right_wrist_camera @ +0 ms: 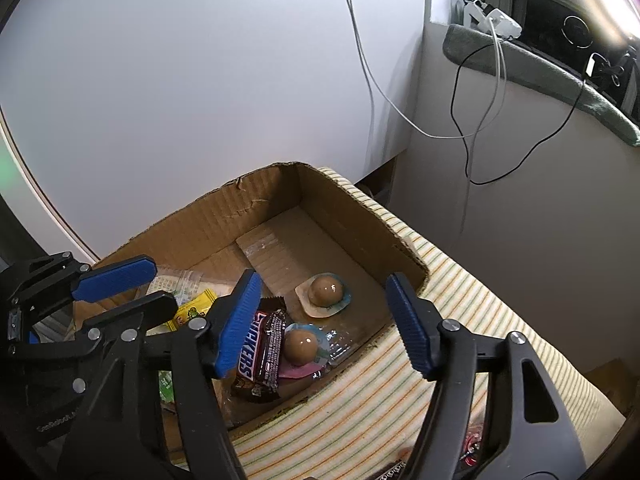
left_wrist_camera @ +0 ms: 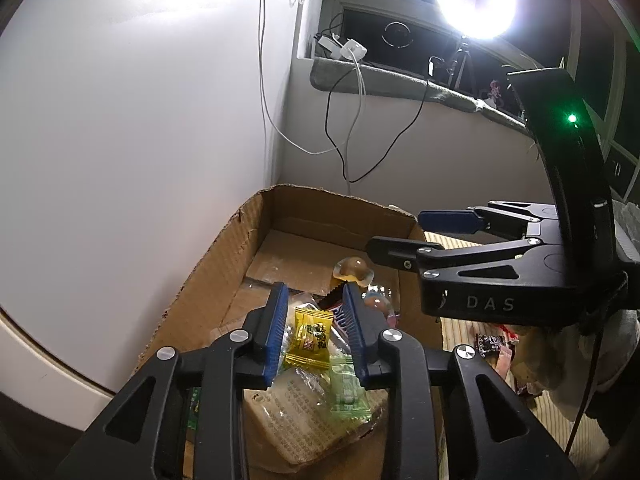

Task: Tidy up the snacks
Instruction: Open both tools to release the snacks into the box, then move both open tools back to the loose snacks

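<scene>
Hovering over the cardboard box [right_wrist_camera: 348, 216], both claws gape empty: yellow candy [left_wrist_camera: 311, 334] below left claw [left_wrist_camera: 315, 334], Snickers bar [right_wrist_camera: 260, 350] under right claw [right_wrist_camera: 320, 320].

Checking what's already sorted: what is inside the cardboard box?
Inside the cardboard box: a Snickers bar, two jelly cups, a yellow candy, a green candy and a clear packet. Anything beneath the pile is hidden.

A striped cloth surface [right_wrist_camera: 460, 312] (cream with thin green and orange lines) carries an open cardboard box [right_wrist_camera: 352, 216] at its ten o'clock side. A few small wrappers [left_wrist_camera: 492, 346] lie on it just beside the box.
</scene>
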A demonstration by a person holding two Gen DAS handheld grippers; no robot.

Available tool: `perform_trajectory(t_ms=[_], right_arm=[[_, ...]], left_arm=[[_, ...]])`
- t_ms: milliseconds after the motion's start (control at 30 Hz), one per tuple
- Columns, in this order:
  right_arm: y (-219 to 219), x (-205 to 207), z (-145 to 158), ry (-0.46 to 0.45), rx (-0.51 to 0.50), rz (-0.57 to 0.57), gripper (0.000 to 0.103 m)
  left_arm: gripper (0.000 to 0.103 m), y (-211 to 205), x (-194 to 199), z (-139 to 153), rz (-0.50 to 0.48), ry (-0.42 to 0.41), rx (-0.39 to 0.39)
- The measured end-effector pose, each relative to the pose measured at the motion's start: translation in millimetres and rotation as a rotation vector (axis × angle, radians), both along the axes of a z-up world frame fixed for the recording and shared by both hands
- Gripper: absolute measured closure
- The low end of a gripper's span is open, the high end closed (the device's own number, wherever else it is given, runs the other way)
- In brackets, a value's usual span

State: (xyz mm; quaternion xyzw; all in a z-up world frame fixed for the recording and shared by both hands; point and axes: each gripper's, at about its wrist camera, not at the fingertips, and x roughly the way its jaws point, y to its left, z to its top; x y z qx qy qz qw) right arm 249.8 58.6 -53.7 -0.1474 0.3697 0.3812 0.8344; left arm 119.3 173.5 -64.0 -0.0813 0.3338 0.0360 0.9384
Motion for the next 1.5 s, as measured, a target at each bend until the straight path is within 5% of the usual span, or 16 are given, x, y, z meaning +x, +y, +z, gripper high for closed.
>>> perform_trajectory(t_ms=[400,1067,1500], right_arm=[[-28,-15,24,-0.036,0.025,-0.044,0.019],[-125,-56,44,-0.060,0.086,-0.132,0.019],[-220,-57,15,0.021,0.035,-0.276,0.019]], left_arm=[[0.044,-14,-24,19,-0.002,-0.035,0.016],[0.044,-51,-52,28,-0.049,-0.065,-0.033],[0.044,-101,-50,4,-0.146,-0.013,-0.078]])
